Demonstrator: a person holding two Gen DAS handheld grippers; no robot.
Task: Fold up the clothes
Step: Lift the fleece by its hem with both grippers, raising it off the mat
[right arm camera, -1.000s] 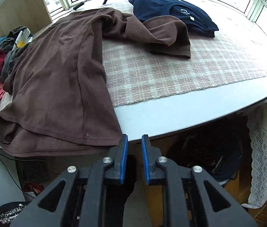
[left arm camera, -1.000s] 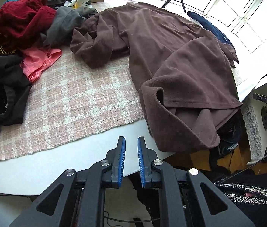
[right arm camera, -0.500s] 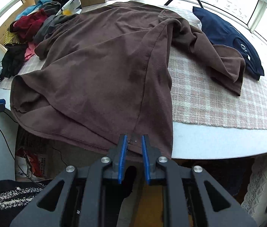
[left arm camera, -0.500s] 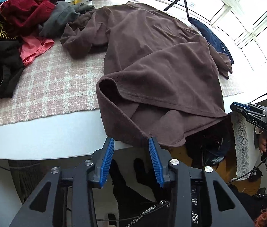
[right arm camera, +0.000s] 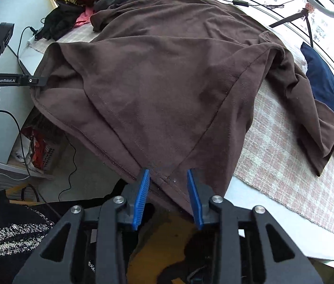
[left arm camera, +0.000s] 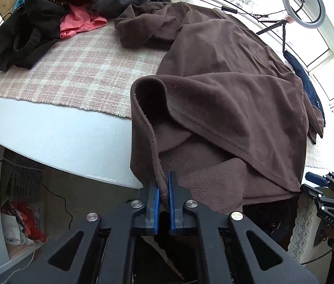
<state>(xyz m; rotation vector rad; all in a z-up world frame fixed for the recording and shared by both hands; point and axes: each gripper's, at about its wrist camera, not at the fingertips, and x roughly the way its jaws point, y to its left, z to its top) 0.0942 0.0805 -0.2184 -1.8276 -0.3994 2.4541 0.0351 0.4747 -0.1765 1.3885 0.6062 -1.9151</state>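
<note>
Brown shirt (left arm camera: 226, 90) hem pinched by left gripper (left arm camera: 163, 182); right gripper (right arm camera: 168, 177) opening around it.

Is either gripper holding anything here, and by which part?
The left gripper is shut on the brown shirt at its hem corner hanging off the table. The right gripper is opening, the hem between its pads, not pinched.

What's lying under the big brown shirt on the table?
Under the brown shirt lies a pink plaid cloth, showing on both sides of it, on the white table. Anything else beneath the shirt is covered and cannot be seen.
</note>
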